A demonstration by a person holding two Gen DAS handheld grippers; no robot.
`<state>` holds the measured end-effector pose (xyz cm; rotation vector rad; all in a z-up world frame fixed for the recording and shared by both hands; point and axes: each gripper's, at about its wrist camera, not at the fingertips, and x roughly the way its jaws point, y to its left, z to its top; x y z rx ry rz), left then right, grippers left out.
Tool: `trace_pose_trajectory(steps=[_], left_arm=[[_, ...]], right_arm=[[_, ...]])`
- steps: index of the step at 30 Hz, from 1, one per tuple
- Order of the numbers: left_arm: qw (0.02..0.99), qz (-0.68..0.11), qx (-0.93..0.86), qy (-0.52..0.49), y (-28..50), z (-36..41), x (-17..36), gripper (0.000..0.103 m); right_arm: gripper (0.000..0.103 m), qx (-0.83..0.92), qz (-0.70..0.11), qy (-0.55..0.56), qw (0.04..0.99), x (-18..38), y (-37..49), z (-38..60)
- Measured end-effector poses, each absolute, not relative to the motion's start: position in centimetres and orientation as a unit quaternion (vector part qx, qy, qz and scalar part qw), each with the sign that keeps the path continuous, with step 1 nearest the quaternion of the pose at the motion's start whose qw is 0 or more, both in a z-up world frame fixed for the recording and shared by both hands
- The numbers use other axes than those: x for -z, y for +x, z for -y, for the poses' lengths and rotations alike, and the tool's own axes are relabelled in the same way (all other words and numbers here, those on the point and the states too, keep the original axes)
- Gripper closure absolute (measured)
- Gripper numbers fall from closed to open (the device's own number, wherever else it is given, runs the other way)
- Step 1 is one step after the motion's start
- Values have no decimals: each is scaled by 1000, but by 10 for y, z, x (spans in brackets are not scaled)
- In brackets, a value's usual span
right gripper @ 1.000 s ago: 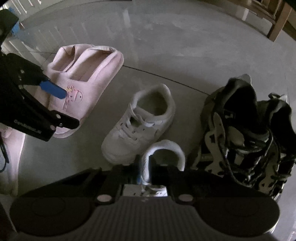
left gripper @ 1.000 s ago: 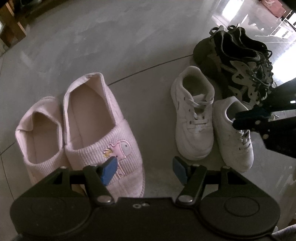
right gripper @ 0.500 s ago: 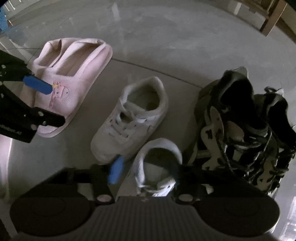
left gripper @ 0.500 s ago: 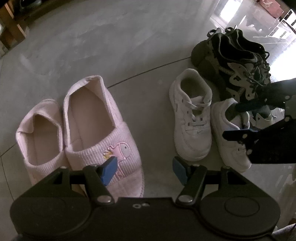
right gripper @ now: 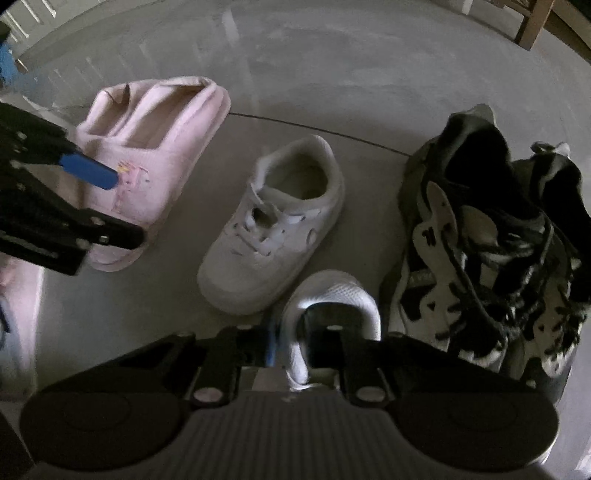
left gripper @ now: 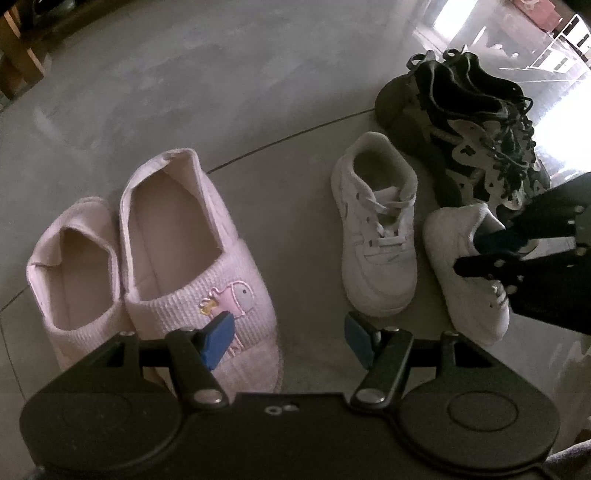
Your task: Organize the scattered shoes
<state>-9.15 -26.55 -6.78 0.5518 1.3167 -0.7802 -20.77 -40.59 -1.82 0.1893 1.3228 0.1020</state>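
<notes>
The right-hand white sneaker [left gripper: 465, 273] sits on the grey tiled floor [left gripper: 184, 92], toe toward you, just beside its mate. Your right gripper [right gripper: 291, 347] has its jaws drawn in narrow on that sneaker's collar at the heel: one finger sits inside the opening, the other with its blue pad outside the left wall. The jaws have just been closing, with the collar between them. From the left wrist view, the right gripper [left gripper: 491, 251] comes in from the right edge and its dark fingers overlap the shoe's mouth.

The other white sneaker [left gripper: 376, 229] stands upright to its left, laces up, toe angled slightly away from its partner; the two are close at the heels, whether touching you cannot tell.

Behind them, the pair of black-and-white sneakers [left gripper: 476, 147] lies bunched together, laces tangled, touching or nearly touching the gripped shoe's heel.

Well apart to the left, two pink slippers [left gripper: 177, 251] lie side by side, touching along their inner edges; the larger-looking one carries a small cartoon patch.

Your left gripper [left gripper: 288, 339] hangs above the floor, jaws about half open, blue pads empty, one pad over the slipper's toe.

A wooden furniture leg [right gripper: 532, 26] shows at the far edge.
</notes>
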Motion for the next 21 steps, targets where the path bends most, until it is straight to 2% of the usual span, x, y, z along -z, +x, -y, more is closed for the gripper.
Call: trace_pose_trajectory(steps=[11,16,17,19,20,21], left_arm=[[704,-579,338,233,-85,257,60,37],[711,-584,324,221,-76,245,59,37],[712,-583,322,220,-75,244,58,37],[713,-585,319,217,-72,241,59,37],[713,-586,317,216,-71,240,60,37],[712,-587,319,216,-71,241,61,37]], right_arm=[[94,-117,-576,183,788,-31,-185,396],[94,-106,-589,166,784,-16,-147,386],[90,-99,-589,155,787,-18,-144,386],[89,-92,-575,139,801,-28,-144,386],[81,-88,-561,116,815,-37,-149,386],[60,-79,-551,75,828,-47,-157,384]])
